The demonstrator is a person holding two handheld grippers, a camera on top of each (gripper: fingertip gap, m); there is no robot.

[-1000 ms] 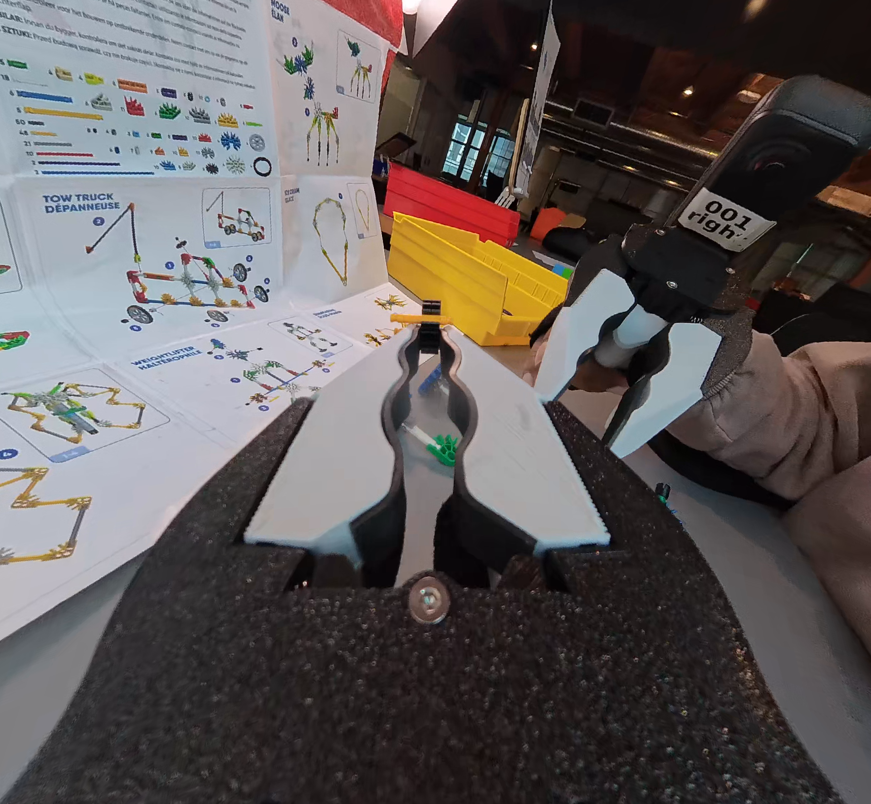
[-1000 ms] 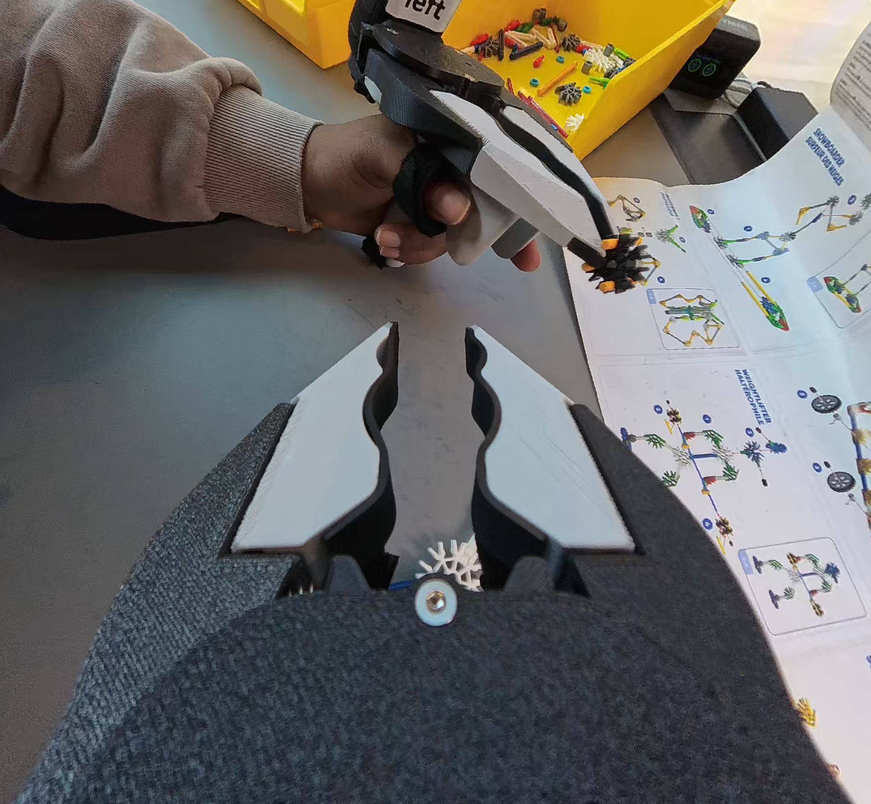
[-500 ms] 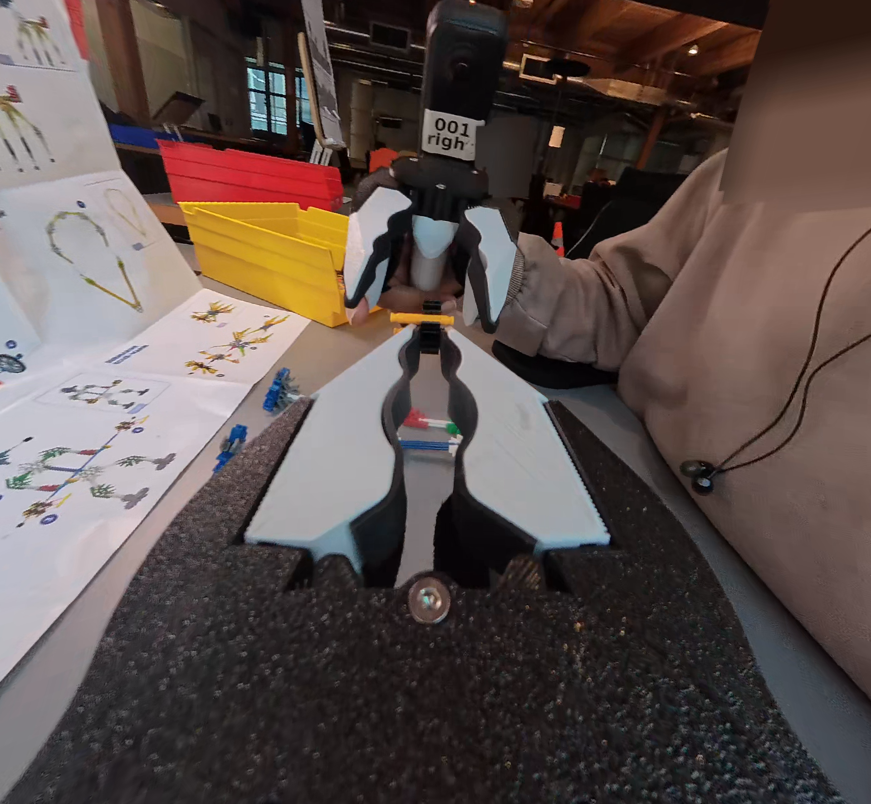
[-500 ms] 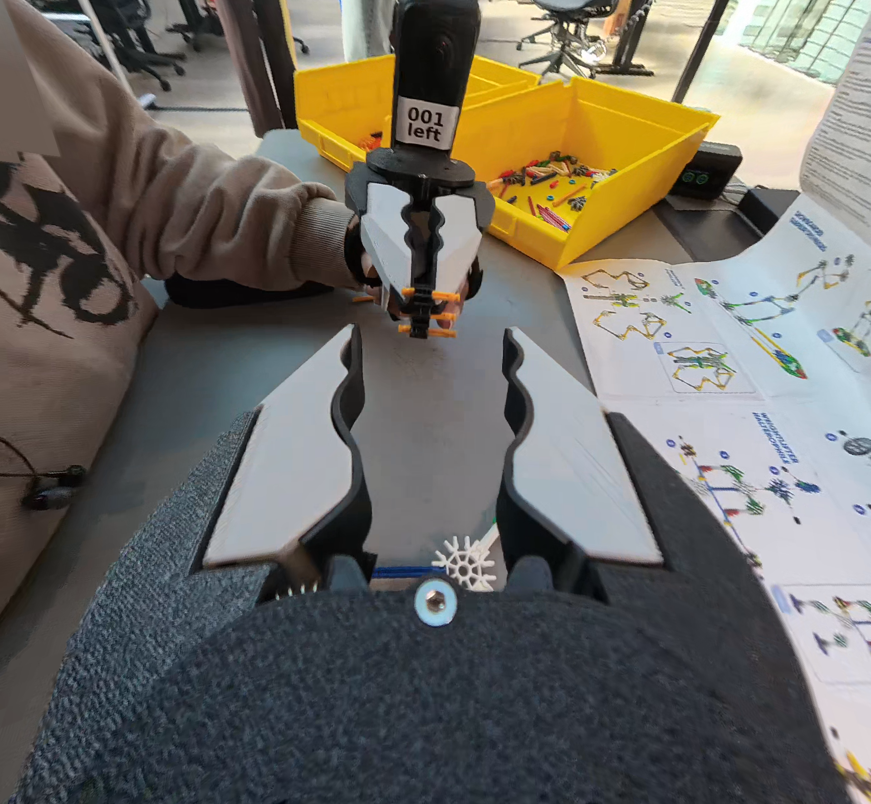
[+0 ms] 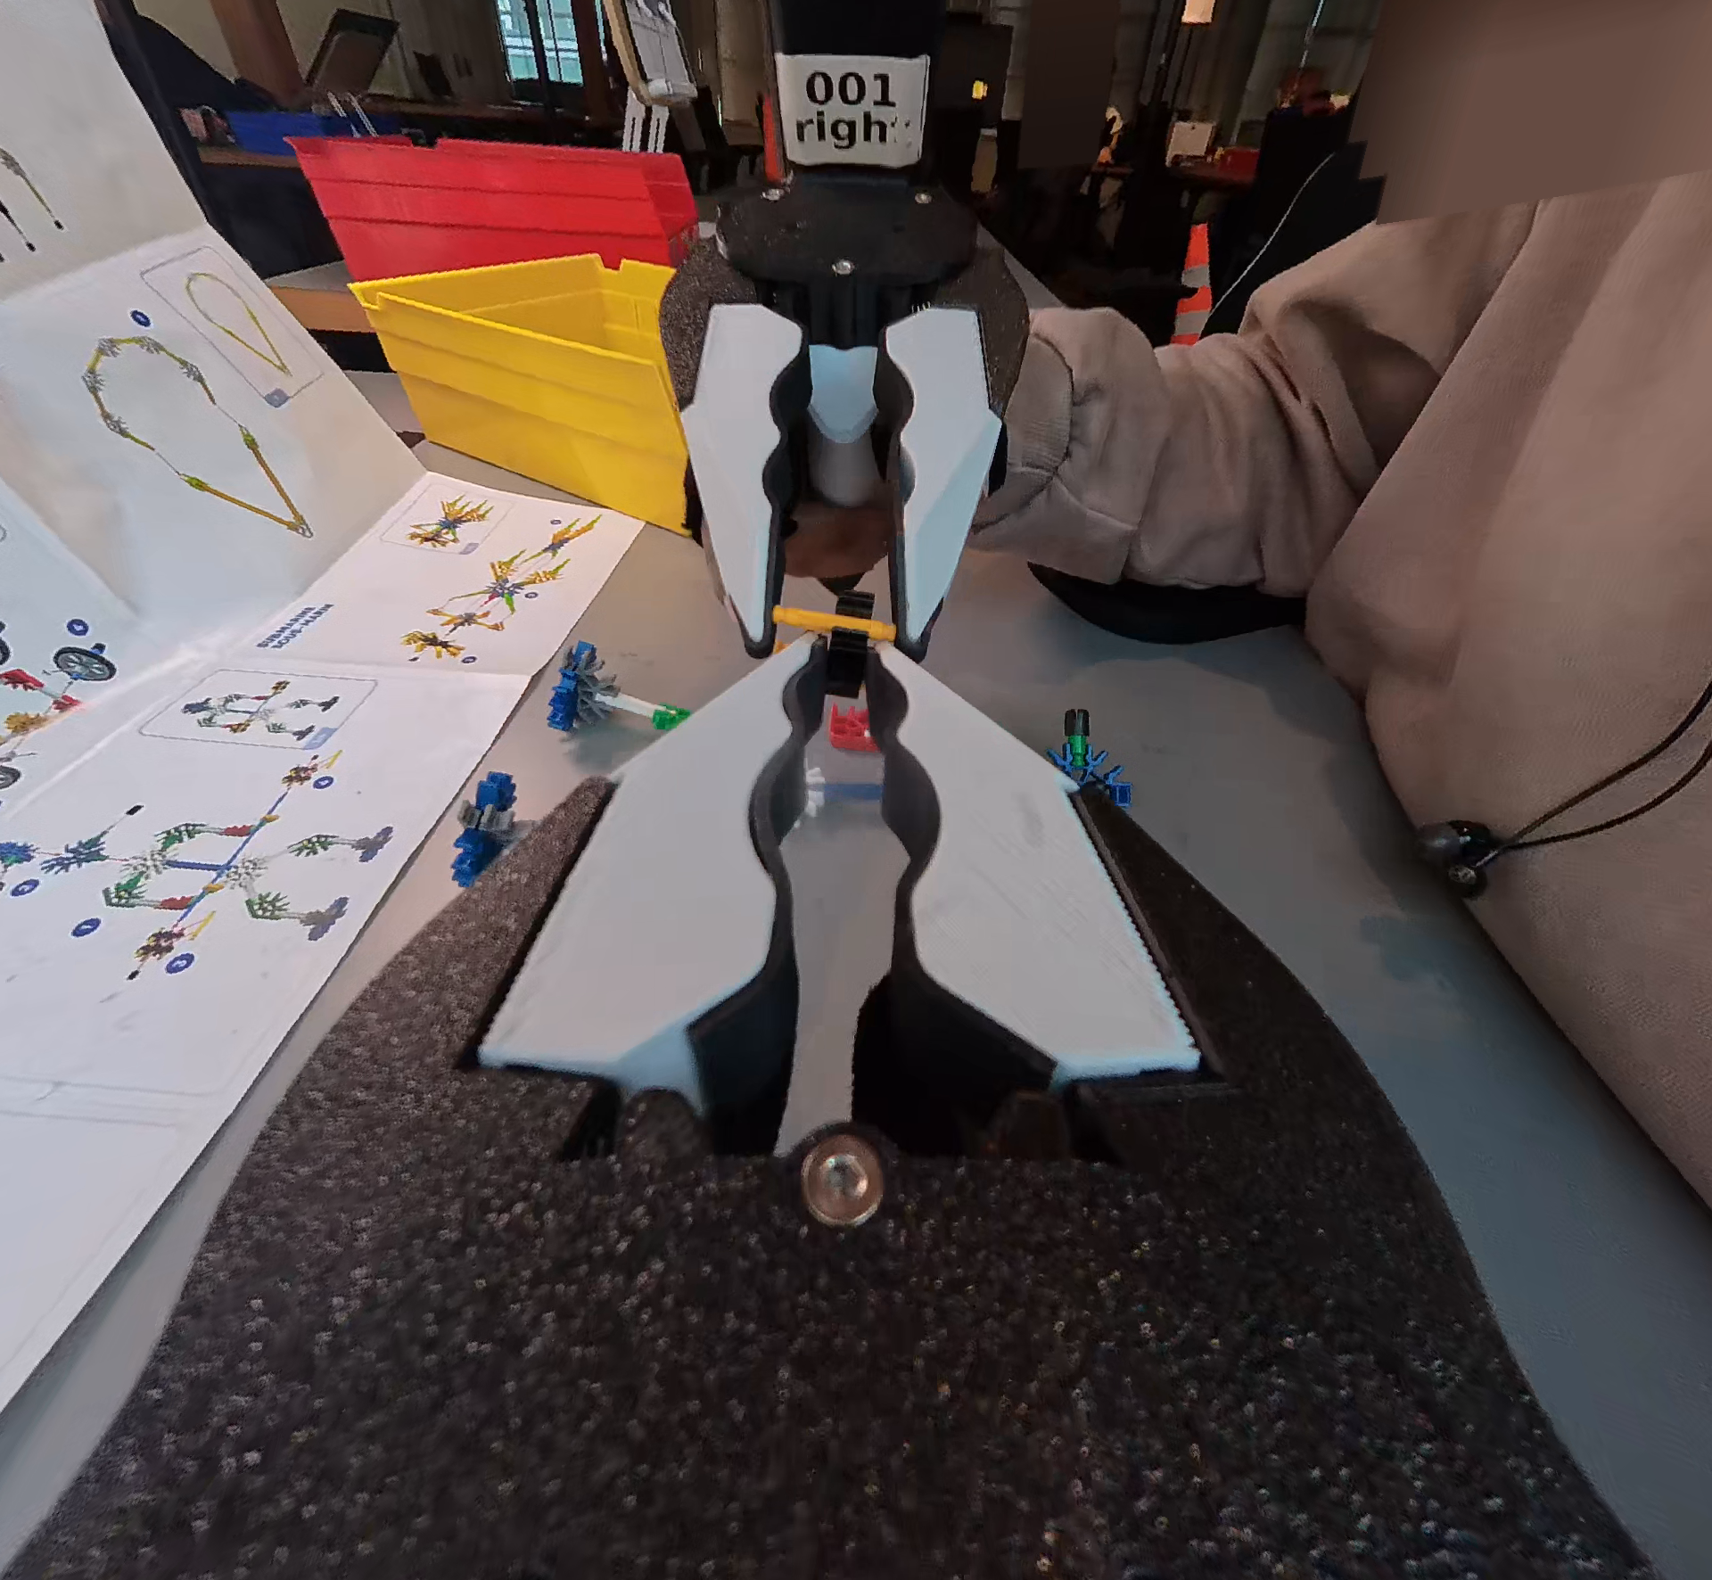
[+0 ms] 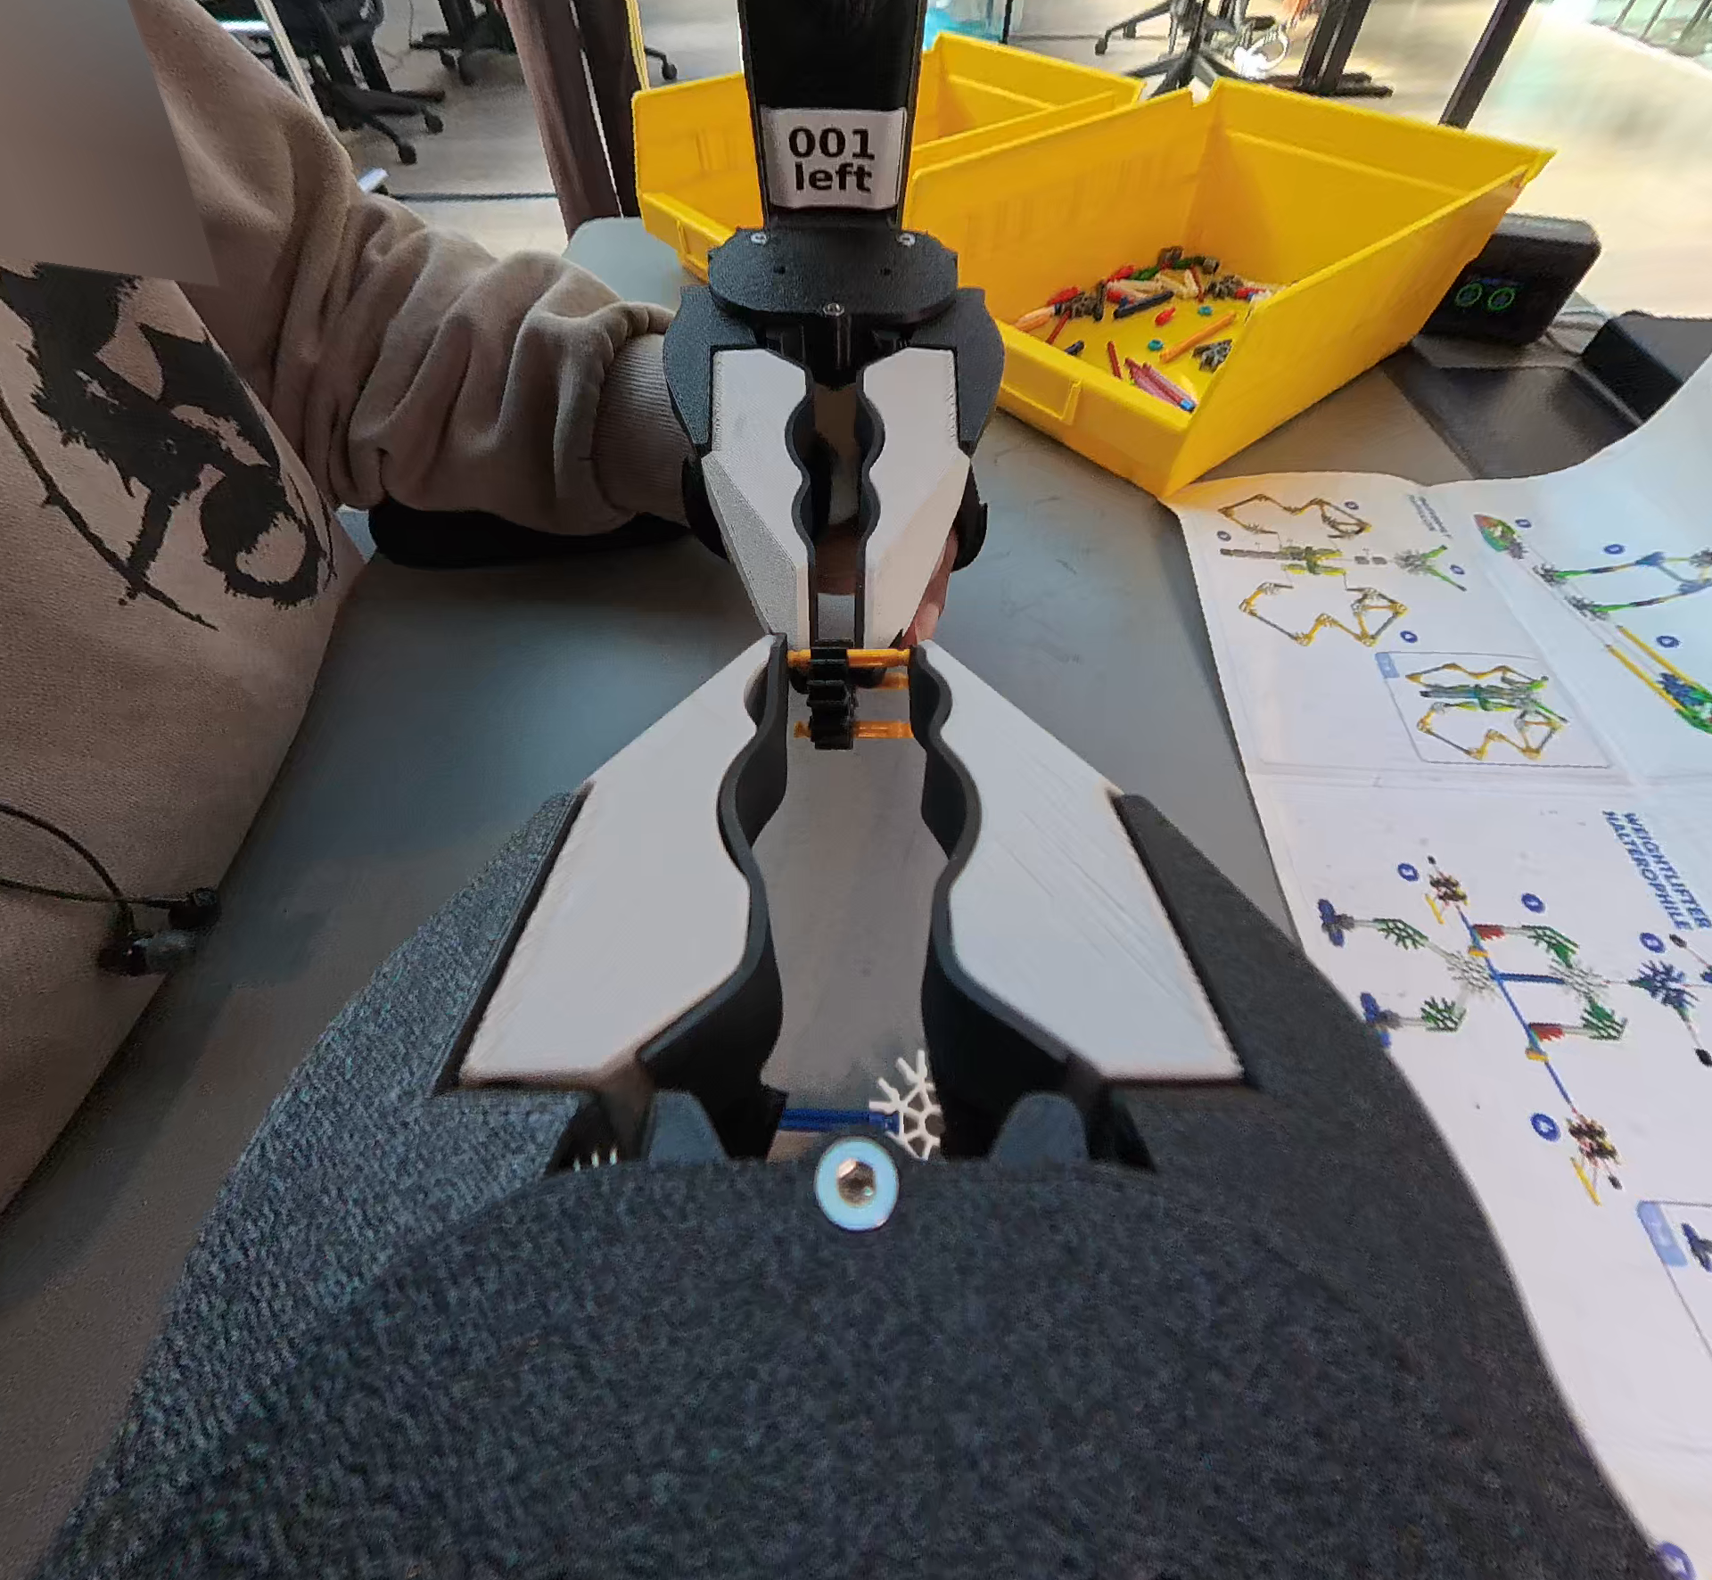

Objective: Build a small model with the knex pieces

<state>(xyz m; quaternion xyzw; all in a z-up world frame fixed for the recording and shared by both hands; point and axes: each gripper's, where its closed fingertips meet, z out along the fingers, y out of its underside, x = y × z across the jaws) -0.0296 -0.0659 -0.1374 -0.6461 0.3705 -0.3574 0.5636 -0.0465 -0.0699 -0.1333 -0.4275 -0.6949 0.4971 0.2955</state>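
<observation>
My left gripper is shut on a black toothed connector that carries yellow-orange rods crosswise. It is held a little above the grey table. The right gripper faces it tip to tip, one fingertip at each end of the top rod. In the right wrist view, my right gripper has narrowed onto the top rod, and its jaws touch both ends. The connector and a lower rod sit between its fingers. The left gripper grips the connector from the far side.
An instruction sheet lies along one side. Yellow bins hold loose parts, with a red bin behind. Small blue pieces, a red piece and a white snowflake connector lie on the table. The person's sleeves and torso are close by. Only a small space, under 4 cm, lies between the two pairs of fingers.
The two grippers swung to face each other and came together. My right gripper went from wide open to closed onto the ends of the top rod. My left gripper kept its hold.
</observation>
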